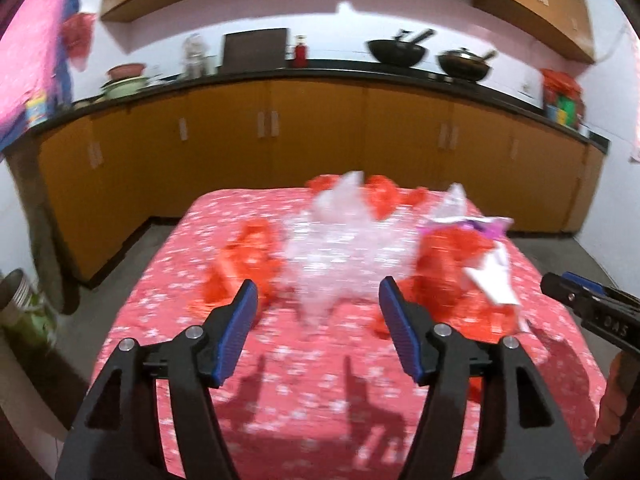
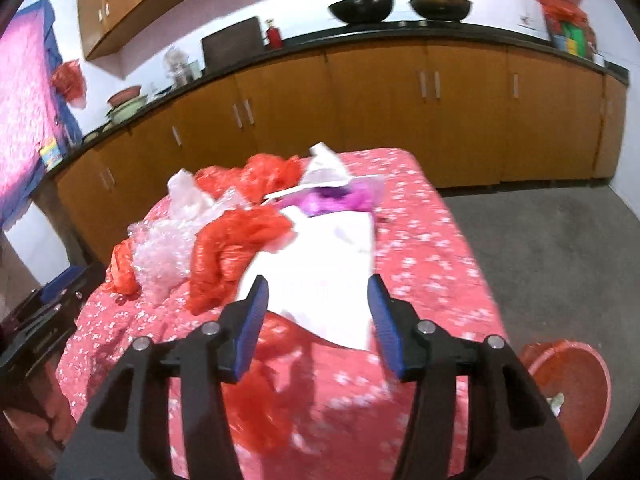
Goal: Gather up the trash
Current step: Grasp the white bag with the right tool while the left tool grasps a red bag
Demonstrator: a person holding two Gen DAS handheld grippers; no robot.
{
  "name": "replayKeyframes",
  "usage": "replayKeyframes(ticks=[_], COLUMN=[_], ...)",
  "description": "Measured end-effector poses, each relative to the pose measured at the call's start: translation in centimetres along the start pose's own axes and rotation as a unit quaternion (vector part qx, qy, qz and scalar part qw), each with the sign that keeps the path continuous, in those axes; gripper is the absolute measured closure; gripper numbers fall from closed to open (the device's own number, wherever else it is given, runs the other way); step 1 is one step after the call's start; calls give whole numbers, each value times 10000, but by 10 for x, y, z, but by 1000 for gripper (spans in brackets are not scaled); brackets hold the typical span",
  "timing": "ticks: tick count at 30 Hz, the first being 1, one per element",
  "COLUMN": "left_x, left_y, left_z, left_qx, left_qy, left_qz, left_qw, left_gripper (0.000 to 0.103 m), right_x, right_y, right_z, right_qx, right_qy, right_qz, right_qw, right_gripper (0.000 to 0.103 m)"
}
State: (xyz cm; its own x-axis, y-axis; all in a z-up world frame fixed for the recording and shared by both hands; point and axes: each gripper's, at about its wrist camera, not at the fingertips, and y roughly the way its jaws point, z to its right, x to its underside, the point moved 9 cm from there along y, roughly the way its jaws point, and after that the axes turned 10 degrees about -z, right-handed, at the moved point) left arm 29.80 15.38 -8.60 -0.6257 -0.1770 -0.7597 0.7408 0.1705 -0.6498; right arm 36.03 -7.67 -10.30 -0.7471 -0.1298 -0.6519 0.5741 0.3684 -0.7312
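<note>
Trash lies in a heap on my table (image 1: 304, 392): red bags (image 2: 232, 248), clear wrap (image 1: 340, 256), white paper (image 2: 320, 276). Both my left tongs (image 1: 316, 308) and right tongs (image 2: 318, 304) stand apart, holding nothing. On the floor beside the table sits a red bin (image 2: 592, 396); I cannot tell its contents.

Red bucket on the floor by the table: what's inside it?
The right wrist view shows the red bucket with something small and pale-greenish near its inner wall. The right gripper's finger and the table cover the rest.
</note>
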Motion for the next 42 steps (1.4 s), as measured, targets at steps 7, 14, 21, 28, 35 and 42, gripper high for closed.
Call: replayKeyframes(ticks=[7, 14, 21, 28, 35, 42], left_x=[4, 3, -1, -9, -7, -7], left_y=[14, 29, 40, 53, 82, 83], left_z=[-44, -68, -77, -79, -88, -78], left_qx=[-196, -228, -214, -357, -351, -210], left_qy=[-330, -497, -585, -492, -488, -333], left_qz=[-80, -193, -286, -377, -793, -841], left_qw=[9992, 9983, 9976, 9974, 9950, 9957], left_gripper=[34, 31, 29, 28, 30, 56], right_x=[-6, -2, -6, -12, -5, -5], right_y=[38, 47, 22, 7, 11, 8], right_z=[-18, -5, 18, 39, 44, 37], right_qx=[115, -50, 66, 279, 365, 478], right_qy=[-108, 207, 467, 656, 641, 465], right_qz=[-327, -488, -61, 180, 122, 239], right_qw=[9993, 9986, 9989, 9973, 9972, 9975], right_gripper=[52, 99, 99, 99, 99, 99])
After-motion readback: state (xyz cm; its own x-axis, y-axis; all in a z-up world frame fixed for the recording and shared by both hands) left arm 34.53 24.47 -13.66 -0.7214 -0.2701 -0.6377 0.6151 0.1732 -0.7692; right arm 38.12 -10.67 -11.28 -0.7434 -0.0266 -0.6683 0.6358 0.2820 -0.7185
